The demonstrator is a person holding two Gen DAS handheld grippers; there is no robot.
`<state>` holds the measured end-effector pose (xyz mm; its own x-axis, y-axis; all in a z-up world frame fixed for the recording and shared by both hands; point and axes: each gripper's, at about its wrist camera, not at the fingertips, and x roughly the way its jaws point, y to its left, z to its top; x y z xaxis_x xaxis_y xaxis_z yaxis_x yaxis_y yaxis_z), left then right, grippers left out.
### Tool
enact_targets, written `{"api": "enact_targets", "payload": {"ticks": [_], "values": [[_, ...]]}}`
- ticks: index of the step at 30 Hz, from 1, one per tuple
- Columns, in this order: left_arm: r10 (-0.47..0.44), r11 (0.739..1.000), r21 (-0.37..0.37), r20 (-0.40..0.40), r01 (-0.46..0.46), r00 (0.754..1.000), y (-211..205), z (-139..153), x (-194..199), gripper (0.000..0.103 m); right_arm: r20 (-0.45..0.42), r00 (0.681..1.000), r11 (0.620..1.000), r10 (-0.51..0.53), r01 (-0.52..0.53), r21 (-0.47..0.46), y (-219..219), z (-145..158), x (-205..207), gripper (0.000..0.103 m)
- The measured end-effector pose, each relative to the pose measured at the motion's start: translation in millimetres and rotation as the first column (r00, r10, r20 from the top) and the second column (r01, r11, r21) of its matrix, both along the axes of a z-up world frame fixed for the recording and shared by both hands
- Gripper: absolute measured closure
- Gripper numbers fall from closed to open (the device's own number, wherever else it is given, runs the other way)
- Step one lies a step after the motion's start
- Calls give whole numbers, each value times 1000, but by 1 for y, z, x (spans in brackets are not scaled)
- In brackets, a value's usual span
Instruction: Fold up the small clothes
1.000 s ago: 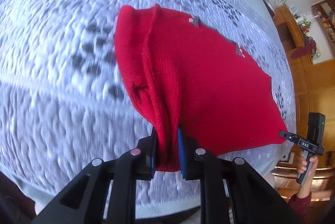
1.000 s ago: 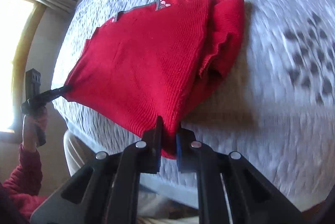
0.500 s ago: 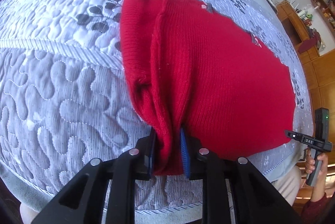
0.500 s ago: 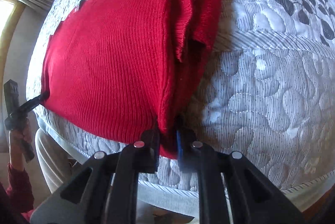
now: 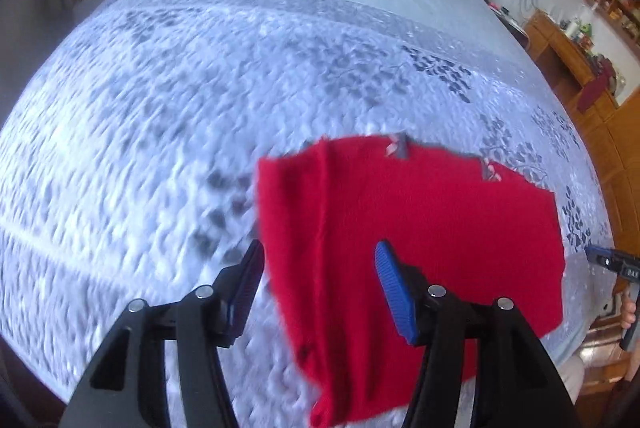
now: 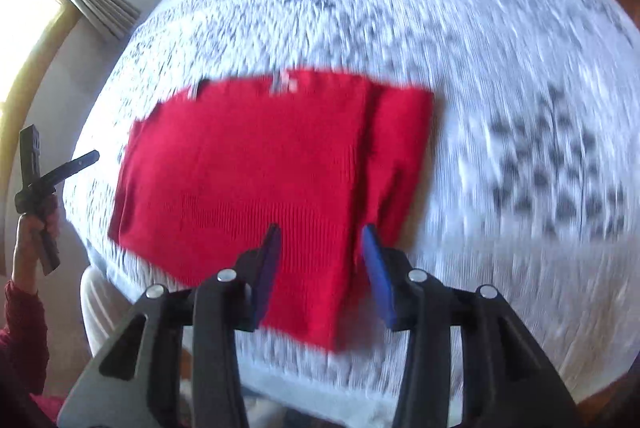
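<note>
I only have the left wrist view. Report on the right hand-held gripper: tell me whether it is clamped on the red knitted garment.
Observer: No. The right hand-held gripper is not clamped. Its jaws are opening, with the pads clear of the flat red knitted garment on the white quilted bedspread.
Operator: Describe my left hand-held gripper from that side.
Observer: The left hand-held gripper, jaws opening, sits just off the garment's left corner, apart from it.
Operator: Say what holds it.
Observer: A hand with a dark red sleeve grips its handle.
</note>
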<state>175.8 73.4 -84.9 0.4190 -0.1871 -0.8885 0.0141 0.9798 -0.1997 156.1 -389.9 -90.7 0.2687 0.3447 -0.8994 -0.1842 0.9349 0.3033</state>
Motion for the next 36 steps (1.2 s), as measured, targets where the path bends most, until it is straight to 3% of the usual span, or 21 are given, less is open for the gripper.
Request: {"api": "enact_targets", "payload": {"ticks": [4,11,12,14,16,18,19,26,29,32,36], "values": [[-56,994,89,-48,60,997,-33,-29,55,45,-30,999,1000,-20,20,-1,12,-21,55,60],[-62,996,53,-120,69,991,-38,-74,93,48,-94,993,997,-71,71,-8,9,-61,114,59],[-73,995,54,-123,80,990,-40,-76,95,49,-105,992,997,-74,74,-13,8,-66,119,59],[-93,992,71,-124,102,988,-44,-82,99,66,-122,990,997,-77,77,-1,7,-76,127,58],[-88,993,67,-120,96,989,-44,-84,105,75,-132,988,997,-75,78,21,6,-80,131,66],[-84,993,69,-112,92,990,-43,-84,109,89,-133,989,997,-66,71,32,6,-82,133,99],[-88,993,71,-99,96,991,-43,-82,110,99,-133,989,997,-57,64,44,7,-82,134,99],[-59,998,-37,30,60,998,-32,-40,109,99,-10,998,973,-69,69,220,-12,-36,132,100],[-42,999,-24,94,45,995,-27,-27,115,99,42,995,971,-93,82,223,-19,-19,133,100],[-24,1000,13,58,24,998,-24,-44,125,99,35,992,979,-123,116,167,-22,-30,143,100],[-21,997,67,-41,23,999,-25,-91,128,99,-69,985,983,-159,164,80,-20,-76,152,100]]}}
